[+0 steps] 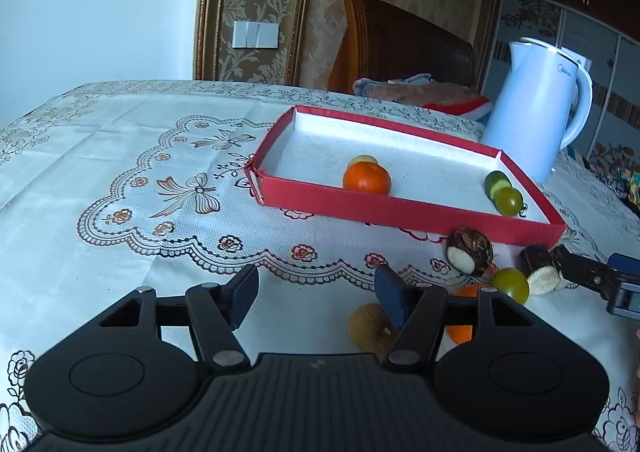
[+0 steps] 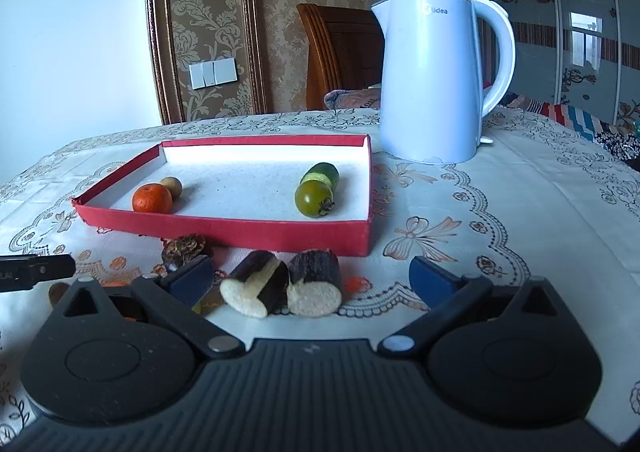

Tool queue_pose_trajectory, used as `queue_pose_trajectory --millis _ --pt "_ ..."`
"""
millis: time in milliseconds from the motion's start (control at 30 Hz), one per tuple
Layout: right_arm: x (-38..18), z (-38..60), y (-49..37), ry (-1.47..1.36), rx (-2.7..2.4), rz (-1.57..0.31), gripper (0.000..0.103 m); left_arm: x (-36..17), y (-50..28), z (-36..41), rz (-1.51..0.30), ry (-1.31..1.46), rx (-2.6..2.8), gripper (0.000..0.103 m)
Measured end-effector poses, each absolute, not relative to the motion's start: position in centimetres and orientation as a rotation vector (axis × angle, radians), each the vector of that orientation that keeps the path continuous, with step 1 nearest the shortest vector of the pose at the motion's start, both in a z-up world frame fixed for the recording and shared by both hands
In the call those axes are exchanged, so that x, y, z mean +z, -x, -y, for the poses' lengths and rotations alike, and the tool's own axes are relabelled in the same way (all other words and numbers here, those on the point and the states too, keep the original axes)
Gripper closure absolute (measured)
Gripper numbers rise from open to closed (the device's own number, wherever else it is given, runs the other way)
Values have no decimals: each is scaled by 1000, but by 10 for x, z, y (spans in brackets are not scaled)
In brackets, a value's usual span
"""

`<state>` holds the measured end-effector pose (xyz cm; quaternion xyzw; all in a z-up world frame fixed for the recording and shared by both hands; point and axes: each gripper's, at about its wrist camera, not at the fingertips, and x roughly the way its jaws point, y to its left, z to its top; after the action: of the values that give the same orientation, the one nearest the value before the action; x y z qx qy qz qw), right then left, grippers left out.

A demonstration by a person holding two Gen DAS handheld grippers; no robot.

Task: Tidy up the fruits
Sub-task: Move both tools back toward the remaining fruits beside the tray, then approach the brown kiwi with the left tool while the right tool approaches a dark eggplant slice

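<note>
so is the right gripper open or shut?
Open. The right gripper has its blue pads wide apart, either side of two cut pieces, not pressing them.

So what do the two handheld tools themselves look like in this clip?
Both match: the left tool and right tool have matte black ribbed bodies, round side discs, black linkages with silver pivot pins, and dark blue pads. No cables, sleeves or lettering are visible.

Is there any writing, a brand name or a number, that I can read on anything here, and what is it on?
"Midea": blue brand mark near the top of the white electric kettle, first letter stylised.
The same mark in the left wrist view is too blurred to read.
Nothing readable on the red tray, tablecloth or fruit.
</note>
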<state>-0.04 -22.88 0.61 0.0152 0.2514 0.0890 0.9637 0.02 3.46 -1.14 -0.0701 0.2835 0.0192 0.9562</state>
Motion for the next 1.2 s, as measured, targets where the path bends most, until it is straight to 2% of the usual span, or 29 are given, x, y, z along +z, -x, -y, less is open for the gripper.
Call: queue_pose_trajectory --millis 100,133,167,500,1200 --pt "5 238 12 -21 189 -528 0 -13 -1 -31 -581 125 31 36" --pt "4 241 15 -21 188 -533 0 -13 -1 -31 -583 122 31 26" --pt "4 244 17 -17 184 -537 0 -13 -1 -30 -582 119 31 23" --pt "-5 239 12 70 145 -634 0 -17 -6 -29 -617 108 28 20" --pt "-10 234 -44 86 49 -682 1 -19 -5 -24 -628 78 5 17"
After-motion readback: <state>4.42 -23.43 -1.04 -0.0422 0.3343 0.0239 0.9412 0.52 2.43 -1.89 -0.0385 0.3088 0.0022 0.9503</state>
